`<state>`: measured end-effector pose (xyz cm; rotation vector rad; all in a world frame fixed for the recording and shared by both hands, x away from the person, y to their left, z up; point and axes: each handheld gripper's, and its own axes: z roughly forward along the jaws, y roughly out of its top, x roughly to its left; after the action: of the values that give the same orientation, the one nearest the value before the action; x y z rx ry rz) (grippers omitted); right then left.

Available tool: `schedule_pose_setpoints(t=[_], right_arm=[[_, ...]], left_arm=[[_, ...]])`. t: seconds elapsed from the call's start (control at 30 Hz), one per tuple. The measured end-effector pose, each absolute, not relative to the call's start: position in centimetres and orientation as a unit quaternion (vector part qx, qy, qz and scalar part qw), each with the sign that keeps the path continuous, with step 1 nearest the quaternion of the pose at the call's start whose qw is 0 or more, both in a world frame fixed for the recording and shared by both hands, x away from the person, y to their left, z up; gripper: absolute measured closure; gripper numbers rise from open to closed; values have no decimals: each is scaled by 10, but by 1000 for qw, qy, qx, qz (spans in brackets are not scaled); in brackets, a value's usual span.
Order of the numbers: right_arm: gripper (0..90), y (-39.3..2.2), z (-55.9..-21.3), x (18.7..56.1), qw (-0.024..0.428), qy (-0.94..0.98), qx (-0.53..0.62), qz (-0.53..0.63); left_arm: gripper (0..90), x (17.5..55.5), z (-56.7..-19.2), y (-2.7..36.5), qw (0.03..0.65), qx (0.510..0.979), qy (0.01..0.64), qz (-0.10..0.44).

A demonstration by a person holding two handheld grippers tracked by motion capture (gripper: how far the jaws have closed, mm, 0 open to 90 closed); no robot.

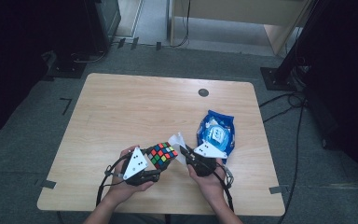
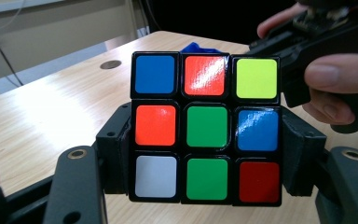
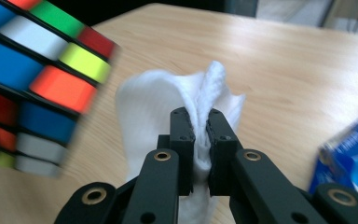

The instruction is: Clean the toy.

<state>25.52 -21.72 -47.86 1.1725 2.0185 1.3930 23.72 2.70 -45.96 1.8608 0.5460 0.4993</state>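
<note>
The black-framed plastic puzzle cube (image 1: 162, 155) with coloured square stickers shows one scrambled face to the left gripper view: blue, red and yellow-green on top, red, green and blue across the middle, white, green and red below. It sits near the front edge of the pale wooden table (image 1: 121, 112), clamped at its sides by the left tongs (image 2: 206, 154). Just right of the cube, the right tongs (image 3: 201, 140) are pinched tight on a crumpled white cloth wipe (image 3: 158, 107). Further right of the cube lies a blue plastic wipe packet (image 1: 216, 133), flat on the table.
</note>
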Motion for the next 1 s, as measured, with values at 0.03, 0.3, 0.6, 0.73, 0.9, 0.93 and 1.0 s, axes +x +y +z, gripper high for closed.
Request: schedule_pose_setpoints(t=[0.03,0.3,0.6,0.73,0.9,0.93,1.0], right_arm=[[845,-219,-481,257,212,726,426,497],[836,-231,-485,261,218,719,442,490],[595,-237,-475,259,217,690,457,518],[475,-231,-458,253,165,671,442,572],[295,-214,-437,244,113,655,434,608],[259,-210,-435,243,100,649,436,615],[209,-203,-434,242,67,645,443,620]], left_arm=[[343,238,-460,29,538,782,233,211],[343,245,-461,39,536,777,249,218],[343,248,-464,43,529,776,261,224],[343,249,-467,40,522,780,260,224],[343,247,-471,33,513,787,255,227],[343,247,-472,32,513,788,254,227],[343,245,-473,28,513,790,250,226]])
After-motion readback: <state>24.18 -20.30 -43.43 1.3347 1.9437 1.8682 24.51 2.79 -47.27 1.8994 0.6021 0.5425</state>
